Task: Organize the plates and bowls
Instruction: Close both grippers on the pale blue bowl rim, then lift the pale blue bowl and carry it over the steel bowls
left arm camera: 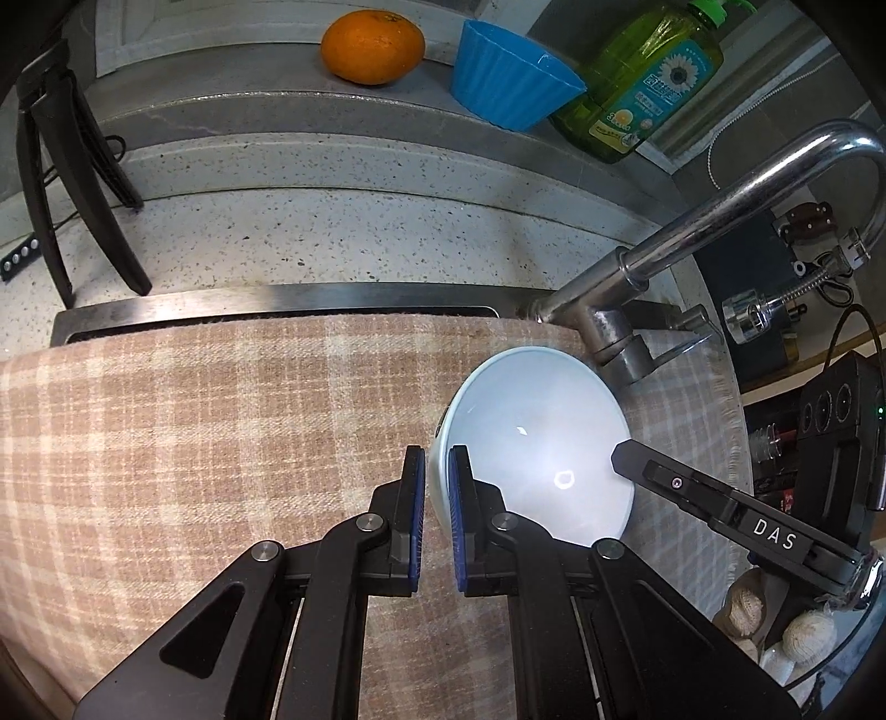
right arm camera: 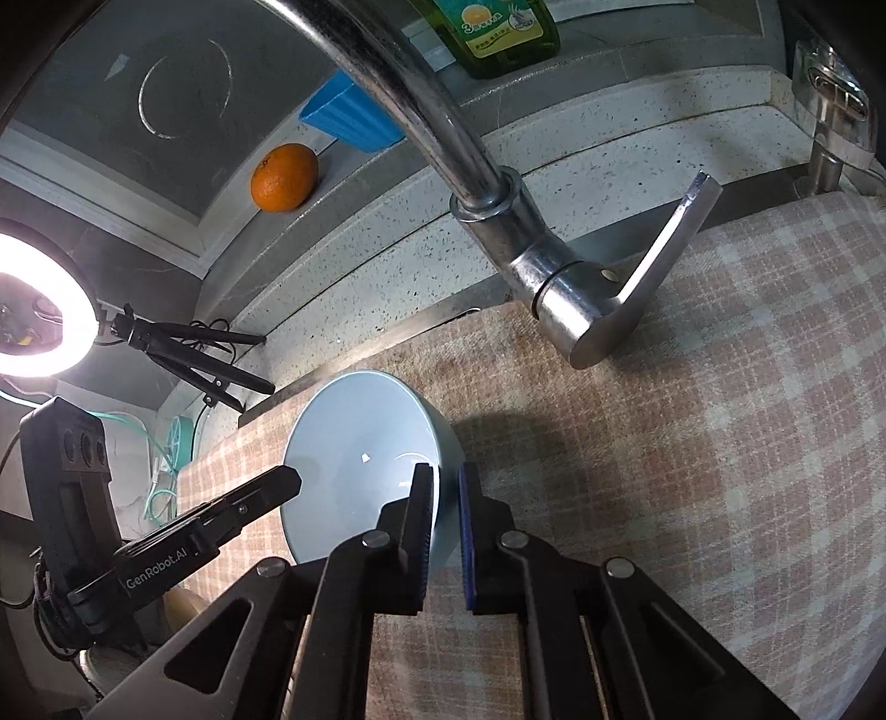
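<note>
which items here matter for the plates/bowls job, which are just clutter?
In play: pale blue bowl, left gripper and right gripper each clamped on its rim.

Clutter: orange, blue cup, dish soap bottle, faucet, checked cloth.

Speckled stone counter (left arm camera: 332,232) w/ stepped ledge, chrome faucet (right arm camera: 498,183), ring light (right arm camera: 33,310) glowing at left.

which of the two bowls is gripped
The pale blue bowl on the plaid cloth, its rim clamped on both sides. The bright blue ribbed bowl sits untouched on the ledge.
</note>
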A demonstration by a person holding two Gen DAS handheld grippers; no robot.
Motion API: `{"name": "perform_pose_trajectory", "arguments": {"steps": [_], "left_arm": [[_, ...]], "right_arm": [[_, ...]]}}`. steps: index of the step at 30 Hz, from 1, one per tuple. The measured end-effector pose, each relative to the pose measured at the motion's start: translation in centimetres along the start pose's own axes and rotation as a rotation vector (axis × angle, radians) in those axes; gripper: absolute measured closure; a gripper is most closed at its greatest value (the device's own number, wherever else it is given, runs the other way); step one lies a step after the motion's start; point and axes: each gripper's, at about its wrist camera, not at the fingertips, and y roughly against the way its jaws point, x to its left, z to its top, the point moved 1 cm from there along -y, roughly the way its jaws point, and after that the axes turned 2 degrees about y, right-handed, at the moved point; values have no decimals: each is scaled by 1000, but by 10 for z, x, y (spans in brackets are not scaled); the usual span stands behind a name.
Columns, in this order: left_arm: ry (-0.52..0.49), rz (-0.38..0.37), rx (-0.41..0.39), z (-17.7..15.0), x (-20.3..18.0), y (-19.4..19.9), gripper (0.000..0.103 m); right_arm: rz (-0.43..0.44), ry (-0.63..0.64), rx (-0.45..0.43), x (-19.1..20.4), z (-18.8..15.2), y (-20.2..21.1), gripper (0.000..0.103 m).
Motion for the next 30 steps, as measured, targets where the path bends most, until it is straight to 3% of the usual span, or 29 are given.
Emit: {"name": "perform_pose_trajectory", "arguments": {"steps": [12,30], "left_arm": [[0,1,-19,-6,-2,11,98],[17,-11,-116,-38,17,85,98]], "right_arm": [[-9,-3,-7,6,-3,6,96],[37,75,-25,63,-35,39,96]]}}
